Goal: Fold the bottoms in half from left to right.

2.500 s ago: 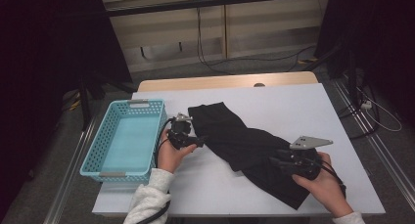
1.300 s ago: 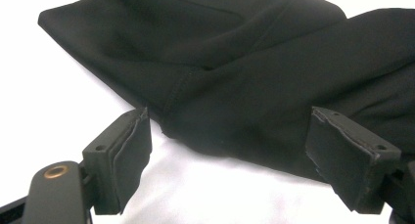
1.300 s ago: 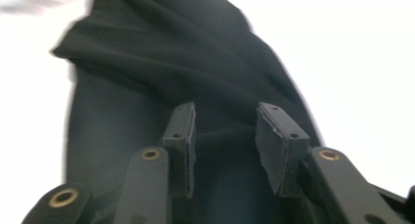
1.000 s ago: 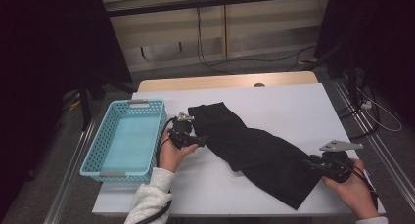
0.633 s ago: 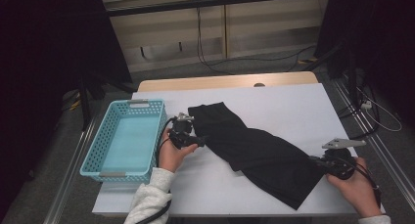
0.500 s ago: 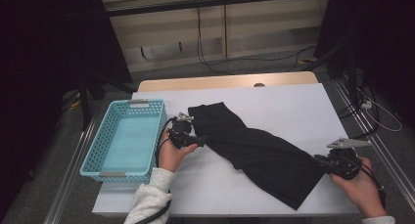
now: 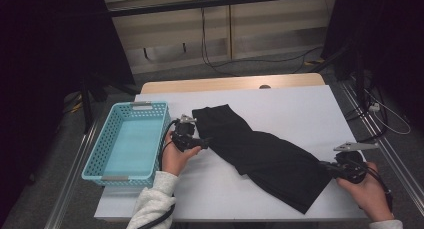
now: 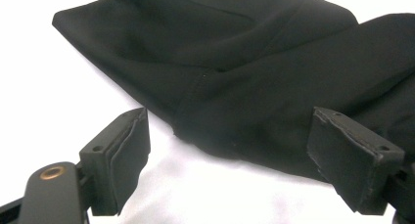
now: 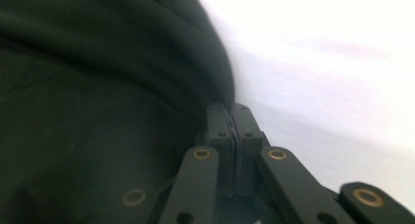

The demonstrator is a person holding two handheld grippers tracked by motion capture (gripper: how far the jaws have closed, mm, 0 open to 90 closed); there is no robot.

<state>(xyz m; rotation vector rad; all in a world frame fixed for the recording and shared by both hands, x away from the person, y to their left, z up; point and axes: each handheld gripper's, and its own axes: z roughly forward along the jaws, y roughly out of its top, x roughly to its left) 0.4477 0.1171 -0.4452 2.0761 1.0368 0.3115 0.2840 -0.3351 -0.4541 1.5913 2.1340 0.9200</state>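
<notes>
Right hand-held gripper (image 7: 323, 165): pressed fully shut at the 4 o'clock edge of the long black folded cloth (image 7: 265, 154); biting the hem at most, with caught fabric impossible to confirm in the right gripper view (image 9: 230, 109). Left hand-held gripper (image 7: 206, 140): spread wide, straddling the cloth's 10 o'clock end, pads clear of the fabric (image 8: 230, 117). Cloth: lying slantwise on the white table (image 7: 300, 104) from 11 towards 5 o'clock, near the turquoise plastic basket (image 7: 149, 105) at 9 o'clock. Likely trouble: slipping from so thin a bite once pulled, letting the folds sag open; dragging the bundle off the 5 o'clock corner with the far end unheld; closing the left on table instead of fabric.
</notes>
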